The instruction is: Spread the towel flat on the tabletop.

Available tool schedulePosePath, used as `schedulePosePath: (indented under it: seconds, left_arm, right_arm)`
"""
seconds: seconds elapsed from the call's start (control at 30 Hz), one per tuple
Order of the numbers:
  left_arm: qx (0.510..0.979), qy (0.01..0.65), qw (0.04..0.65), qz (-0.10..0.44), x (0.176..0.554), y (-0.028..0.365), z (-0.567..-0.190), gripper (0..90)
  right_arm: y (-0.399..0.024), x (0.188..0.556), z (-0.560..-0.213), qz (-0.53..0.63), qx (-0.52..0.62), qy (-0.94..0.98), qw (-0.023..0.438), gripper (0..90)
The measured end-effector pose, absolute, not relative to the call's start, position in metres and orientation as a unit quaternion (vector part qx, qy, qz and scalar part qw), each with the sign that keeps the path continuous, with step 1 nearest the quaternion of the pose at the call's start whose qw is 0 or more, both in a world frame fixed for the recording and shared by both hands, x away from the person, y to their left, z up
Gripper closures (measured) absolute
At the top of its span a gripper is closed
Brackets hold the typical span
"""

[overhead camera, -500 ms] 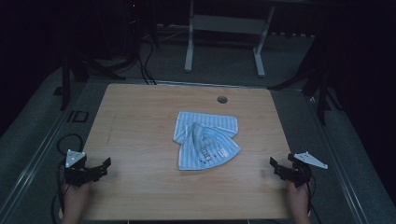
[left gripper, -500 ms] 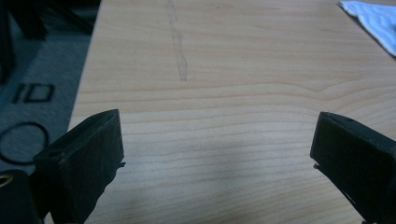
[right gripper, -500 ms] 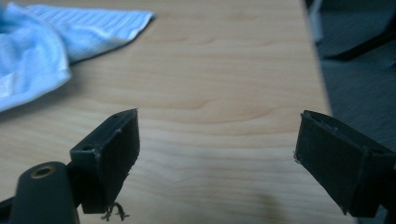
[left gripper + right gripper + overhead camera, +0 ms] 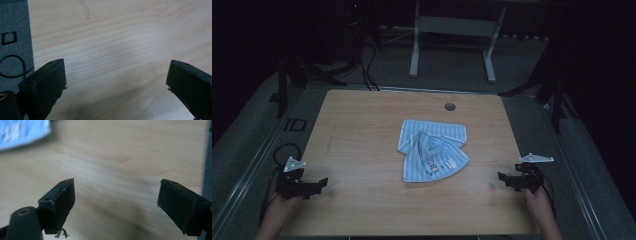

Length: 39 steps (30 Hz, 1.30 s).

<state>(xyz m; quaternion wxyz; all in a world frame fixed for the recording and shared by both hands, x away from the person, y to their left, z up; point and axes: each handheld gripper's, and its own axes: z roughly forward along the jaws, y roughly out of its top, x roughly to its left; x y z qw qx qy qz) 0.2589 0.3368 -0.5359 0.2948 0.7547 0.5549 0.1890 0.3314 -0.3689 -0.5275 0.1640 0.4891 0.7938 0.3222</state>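
A: Where's the striped shirt (image 4: pixel 432 150)?
B: Crumpled mid-table (image 4: pixel 362 125), apart from both grippers.
A: Jaws?
B: Left gripper (image 4: pixel 321 183), at eight o'clock, wide and empty; right gripper (image 4: pixel 504 178), at four o'clock, likewise

We're in what looks like a lab or recording room: a pale wooden table (image 4: pixel 362 125) with a cable hole (image 4: pixel 450 106) sits on grey carpet (image 4: pixel 247 150), black cables (image 4: pixel 367 70) trail behind the table, and a white metal stand (image 4: pixel 452 30) waits beyond it in darkness.
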Motion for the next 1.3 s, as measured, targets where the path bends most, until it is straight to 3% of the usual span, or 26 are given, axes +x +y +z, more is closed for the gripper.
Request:
schedulePosePath:
  seconds: [0.2,0.37,0.7,0.87,1.3]
  left_arm:
    - [0.803,0.523,0.246,0.146,0.261,0.332,-0.534,4.1]
    - [0.801,0.530,0.248,0.126,0.264,0.332,-0.529,4.0]
    - [0.830,0.542,0.128,0.034,0.276,0.328,-0.513,3.6]
    - [0.841,0.535,0.084,0.014,0.277,0.322,-0.516,3.7]
    - [0.851,0.518,0.088,-0.003,0.273,0.318,-0.513,3.8]
  right_arm:
    - [-0.372,0.340,-0.522,0.277,0.487,0.818,0.127,13.8]
    - [-0.370,0.343,-0.519,0.247,0.481,0.837,0.086,13.8]
    - [-0.359,0.348,-0.509,0.174,0.443,0.878,0.050,13.7]
    - [-0.353,0.352,-0.509,0.141,0.428,0.892,0.027,13.1]
    - [-0.354,0.357,-0.505,0.113,0.427,0.897,0.036,13.7]
